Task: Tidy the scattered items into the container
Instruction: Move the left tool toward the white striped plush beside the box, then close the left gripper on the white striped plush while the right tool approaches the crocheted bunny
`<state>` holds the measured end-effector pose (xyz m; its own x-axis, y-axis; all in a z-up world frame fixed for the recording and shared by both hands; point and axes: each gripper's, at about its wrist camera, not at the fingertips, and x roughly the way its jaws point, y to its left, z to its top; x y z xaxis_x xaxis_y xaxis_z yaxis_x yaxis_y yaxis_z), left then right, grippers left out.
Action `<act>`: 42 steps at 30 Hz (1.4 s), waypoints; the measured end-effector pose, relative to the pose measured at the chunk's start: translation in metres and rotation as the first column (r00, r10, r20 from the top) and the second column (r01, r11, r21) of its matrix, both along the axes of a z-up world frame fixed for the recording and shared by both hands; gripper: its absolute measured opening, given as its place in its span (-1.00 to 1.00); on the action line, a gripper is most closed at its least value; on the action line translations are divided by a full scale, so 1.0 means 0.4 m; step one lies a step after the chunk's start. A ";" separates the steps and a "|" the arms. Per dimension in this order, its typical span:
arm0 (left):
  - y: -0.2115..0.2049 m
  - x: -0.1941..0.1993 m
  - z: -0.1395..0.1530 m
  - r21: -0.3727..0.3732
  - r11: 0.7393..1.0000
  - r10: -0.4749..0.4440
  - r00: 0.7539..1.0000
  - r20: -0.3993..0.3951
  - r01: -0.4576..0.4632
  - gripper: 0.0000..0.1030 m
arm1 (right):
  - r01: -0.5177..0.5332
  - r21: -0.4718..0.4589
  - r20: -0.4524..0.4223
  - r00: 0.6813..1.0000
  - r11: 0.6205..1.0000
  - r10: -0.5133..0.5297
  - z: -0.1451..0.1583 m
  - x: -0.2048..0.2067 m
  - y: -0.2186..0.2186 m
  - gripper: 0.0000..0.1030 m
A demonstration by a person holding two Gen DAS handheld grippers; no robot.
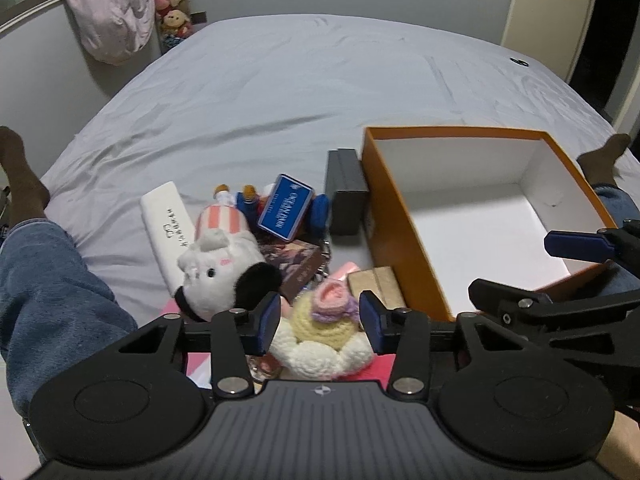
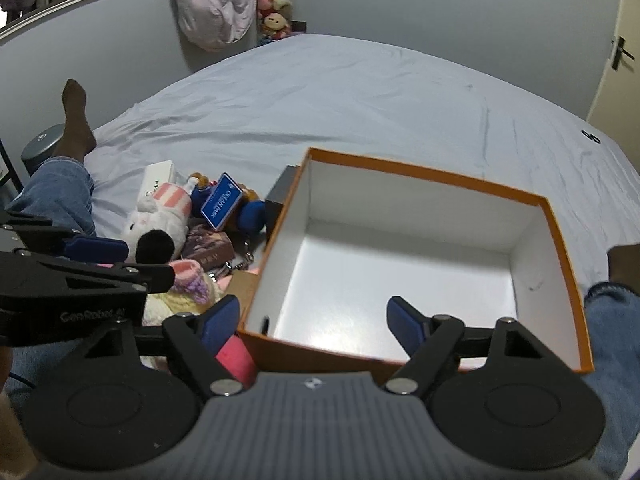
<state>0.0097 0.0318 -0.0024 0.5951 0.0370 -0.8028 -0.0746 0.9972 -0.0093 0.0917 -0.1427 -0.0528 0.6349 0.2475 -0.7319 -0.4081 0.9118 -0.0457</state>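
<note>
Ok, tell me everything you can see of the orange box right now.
The orange box is an open, lidless rectangular carton, apparently cardboard: orange outside and along the rim, plain white inside. It sits upright on the grey bedsheet and looks empty apart from a small dark mark on one inner wall. A black box stands against its left side and a small gold box lies by its near left corner.

Grey-sheeted bed (image 1: 280, 92); orange box (image 1: 404, 216), black case (image 1: 346, 196), toy pile (image 1: 256, 252) atop.
</note>
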 end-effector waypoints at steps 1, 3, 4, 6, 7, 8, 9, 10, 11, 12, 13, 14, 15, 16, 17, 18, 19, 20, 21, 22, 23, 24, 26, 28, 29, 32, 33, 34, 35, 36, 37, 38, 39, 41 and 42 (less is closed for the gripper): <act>0.008 0.002 0.000 -0.003 1.000 0.008 1.000 0.001 -0.008 -0.05 | -0.003 0.000 0.000 1.000 1.000 0.003 -0.001 0.005 0.006 0.51; 0.022 0.005 -0.001 -0.009 1.000 0.025 1.000 0.003 -0.025 -0.08 | -0.014 0.002 0.000 1.000 1.000 0.014 -0.002 0.017 0.018 0.43; 0.030 0.008 -0.002 -0.009 0.999 0.034 0.999 0.002 -0.034 -0.10 | -0.021 0.004 0.002 1.000 1.000 0.021 -0.002 0.021 0.024 0.42; 0.046 0.013 -0.005 -0.015 0.999 0.047 0.999 -0.007 -0.047 -0.12 | -0.037 0.004 0.005 0.999 0.999 0.037 -0.003 0.031 0.039 0.36; 0.057 0.017 -0.006 -0.024 0.998 0.054 0.998 -0.017 -0.054 -0.12 | -0.048 0.004 0.006 0.999 0.999 0.048 -0.004 0.034 0.047 0.34; 0.067 0.020 -0.008 -0.035 0.998 0.059 0.998 -0.025 -0.060 -0.12 | -0.060 0.004 0.006 0.998 0.998 0.060 -0.006 0.039 0.056 0.33; 0.079 0.023 -0.009 -0.047 0.997 0.065 0.997 -0.036 -0.066 -0.12 | -0.070 0.005 0.005 0.998 0.998 0.070 -0.008 0.043 0.065 0.32; 0.091 0.026 -0.009 -0.058 0.996 0.069 0.997 -0.047 -0.072 -0.12 | -0.081 0.009 0.005 0.997 0.997 0.081 -0.010 0.046 0.073 0.31; 0.102 0.027 -0.009 -0.066 0.995 0.074 0.996 -0.054 -0.077 -0.12 | -0.093 0.012 0.002 0.996 0.996 0.093 -0.014 0.050 0.084 0.29; 0.113 0.028 -0.008 -0.068 0.994 0.079 0.995 -0.057 -0.083 -0.12 | -0.103 0.015 -0.001 0.995 0.995 0.103 -0.017 0.053 0.092 0.25; 0.122 0.030 -0.007 -0.066 0.994 0.087 0.994 -0.059 -0.091 -0.12 | -0.113 0.018 -0.004 0.994 0.993 0.114 -0.020 0.056 0.101 0.22; 0.129 0.032 -0.007 -0.063 0.993 0.093 0.994 -0.060 -0.096 -0.12 | -0.126 0.022 -0.007 0.992 0.992 0.127 -0.023 0.060 0.110 0.17; 0.138 0.034 -0.009 -0.062 0.993 0.098 0.993 -0.060 -0.102 -0.12 | -0.138 0.026 -0.010 0.990 0.990 0.139 -0.026 0.064 0.118 0.15; 0.147 0.037 -0.011 -0.065 0.992 0.102 0.993 -0.064 -0.107 -0.12 | -0.146 0.028 -0.010 0.989 0.989 0.146 -0.028 0.067 0.125 0.14; 0.157 0.039 -0.014 -0.074 0.991 0.106 0.992 -0.069 -0.111 -0.12 | -0.156 0.030 -0.011 0.988 0.987 0.156 -0.031 0.071 0.133 0.10; 0.166 0.041 -0.017 -0.086 0.990 0.109 0.991 -0.074 -0.115 -0.12 | -0.163 0.033 -0.013 0.986 0.986 0.164 -0.033 0.075 0.139 0.08; 0.175 0.043 -0.020 -0.097 0.988 0.111 0.991 -0.080 -0.119 -0.12 | -0.169 0.038 -0.016 0.985 0.985 0.170 -0.036 0.080 0.145 0.07; 0.185 0.044 -0.024 -0.103 0.987 0.116 0.990 -0.083 -0.124 -0.12 | -0.177 0.044 -0.019 0.984 0.983 0.178 -0.037 0.084 0.151 0.05; 0.193 0.045 -0.025 -0.104 0.986 0.121 0.989 -0.085 -0.129 -0.12 | -0.183 0.048 -0.022 0.983 0.982 0.184 -0.039 0.088 0.155 0.04; 0.201 0.046 -0.028 -0.099 0.986 0.126 0.988 -0.084 -0.134 -0.12 | -0.188 0.053 -0.025 0.981 0.981 0.190 -0.041 0.092 0.160 0.04; 0.207 0.048 -0.029 -0.097 0.986 0.129 0.988 -0.083 -0.136 -0.12 | -0.194 0.058 -0.028 0.980 0.979 0.196 -0.043 0.095 0.164 0.04; 0.213 0.049 -0.030 -0.094 0.986 0.130 0.988 -0.083 -0.138 -0.12 | -0.199 0.061 -0.030 0.979 0.978 0.202 -0.044 0.098 0.168 0.03; 0.225 0.052 -0.034 -0.107 0.984 0.133 0.987 -0.088 -0.142 -0.12 | -0.210 0.065 -0.037 0.976 0.975 0.213 -0.051 0.105 0.176 0.03; 0.236 0.058 -0.038 -0.137 0.979 0.136 0.986 -0.097 -0.148 -0.12 | -0.220 0.069 -0.049 0.973 0.973 0.223 -0.059 0.113 0.184 0.00; 0.241 0.061 -0.041 -0.155 0.976 0.139 0.985 -0.100 -0.153 -0.12 | -0.226 0.072 -0.057 0.971 0.971 0.230 -0.063 0.117 0.189 -0.02; 0.251 0.080 -0.048 -0.197 0.966 0.148 0.983 -0.107 -0.167 -0.12 | -0.248 0.068 -0.070 0.965 0.966 0.252 -0.078 0.125 0.202 -0.04; 0.254 0.089 -0.053 -0.207 0.963 0.153 0.982 -0.114 -0.174 -0.11 | -0.252 0.064 -0.074 0.964 0.966 0.256 -0.083 0.127 0.206 -0.04; 0.257 0.099 -0.059 -0.215 0.959 0.159 0.979 -0.124 -0.183 -0.10 | -0.256 0.062 -0.079 0.962 0.965 0.260 -0.088 0.129 0.210 -0.04; 0.261 0.111 -0.067 -0.223 0.956 0.165 0.977 -0.136 -0.192 -0.06 | -0.258 0.061 -0.082 0.962 0.964 0.262 -0.092 0.131 0.214 -0.04; 0.266 0.121 -0.074 -0.229 0.953 0.170 0.974 -0.147 -0.201 -0.04 | -0.259 0.062 -0.085 0.961 0.964 0.264 -0.096 0.134 0.216 -0.04; 0.269 0.132 -0.082 -0.230 0.950 0.178 0.971 -0.159 -0.212 0.00 | -0.260 0.063 -0.089 0.960 0.963 0.265 -0.099 0.136 0.217 -0.04; 0.272 0.141 -0.090 -0.225 0.949 0.187 0.968 -0.167 -0.222 0.02 | -0.260 0.062 -0.091 0.960 0.964 0.265 -0.103 0.139 0.219 -0.04; 0.273 0.150 -0.098 -0.215 0.949 0.192 0.966 -0.174 -0.228 0.02 | -0.260 0.060 -0.091 0.960 0.964 0.265 -0.105 0.141 0.220 -0.03; 0.273 0.163 -0.111 -0.213 0.950 0.191 0.964 -0.183 -0.228 0.18 | -0.263 0.059 -0.094 0.959 0.963 0.267 -0.110 0.145 0.223 -0.03; 0.273 0.167 -0.117 -0.212 0.950 0.190 0.964 -0.186 -0.228 0.20 | -0.264 0.059 -0.095 0.958 0.963 0.269 -0.111 0.146 0.223 -0.03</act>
<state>0.0767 0.1411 -0.0491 0.4554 -0.0498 -0.8889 -0.3003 0.9313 -0.2060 0.1501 -0.0534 -0.0974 0.4642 0.4319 -0.7733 -0.6370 0.7694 0.0473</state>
